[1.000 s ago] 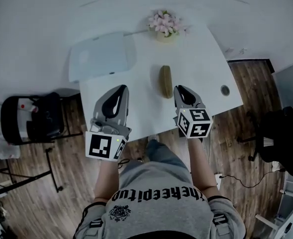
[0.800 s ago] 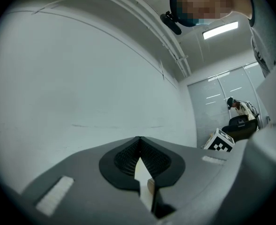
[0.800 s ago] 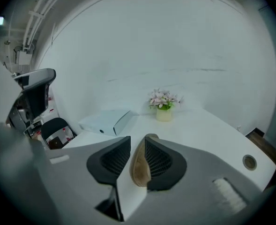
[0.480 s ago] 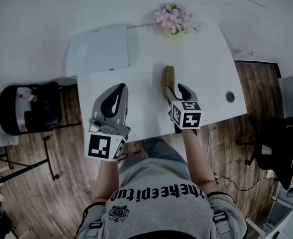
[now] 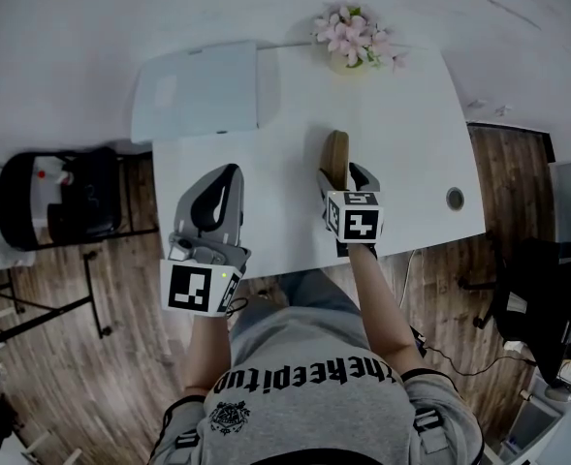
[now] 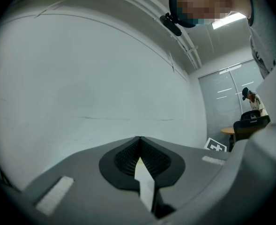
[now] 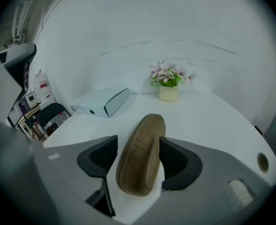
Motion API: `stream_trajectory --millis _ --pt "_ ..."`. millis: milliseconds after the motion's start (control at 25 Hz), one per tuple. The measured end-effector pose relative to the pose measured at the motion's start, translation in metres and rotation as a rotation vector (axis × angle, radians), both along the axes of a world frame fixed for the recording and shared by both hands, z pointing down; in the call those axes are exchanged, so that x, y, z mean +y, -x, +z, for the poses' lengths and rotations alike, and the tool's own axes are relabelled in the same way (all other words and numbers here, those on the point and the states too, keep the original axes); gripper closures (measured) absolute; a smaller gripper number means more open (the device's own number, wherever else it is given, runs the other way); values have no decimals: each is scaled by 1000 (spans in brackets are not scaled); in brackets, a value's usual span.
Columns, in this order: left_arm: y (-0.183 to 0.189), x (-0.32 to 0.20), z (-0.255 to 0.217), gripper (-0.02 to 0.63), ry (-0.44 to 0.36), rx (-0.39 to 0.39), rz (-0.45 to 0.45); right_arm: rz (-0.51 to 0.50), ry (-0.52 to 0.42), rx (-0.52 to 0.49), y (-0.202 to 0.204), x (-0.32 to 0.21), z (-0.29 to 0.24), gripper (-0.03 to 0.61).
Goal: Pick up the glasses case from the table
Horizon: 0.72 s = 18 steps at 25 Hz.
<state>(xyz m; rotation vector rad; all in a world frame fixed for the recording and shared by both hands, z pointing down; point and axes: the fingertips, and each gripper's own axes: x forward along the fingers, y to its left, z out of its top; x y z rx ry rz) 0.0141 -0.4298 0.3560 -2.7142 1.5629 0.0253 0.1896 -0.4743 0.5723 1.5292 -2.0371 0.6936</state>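
Office: white desk (image 5: 411,153) with cable grommet (image 5: 455,199), black chair (image 5: 67,206), wood floor (image 5: 120,386).

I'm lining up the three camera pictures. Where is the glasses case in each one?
Head view: glasses case on the table, mid-frame, between the right gripper's opening jaws.
Left gripper view: not in it; just wall.
Right gripper view: low centre, between the jaws.
Shared landmark: the flower pot, beyond the case in head and right gripper views.
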Motion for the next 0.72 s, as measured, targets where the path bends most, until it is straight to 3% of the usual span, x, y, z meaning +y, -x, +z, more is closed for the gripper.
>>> stream_trajectory --millis 480,720 --pt "14 -8 8 595 26 1 -46 -15 63 84 4 -12 30 265" --pt "21 -8 10 595 30 1 -57 1 48 98 3 -15 31 285"
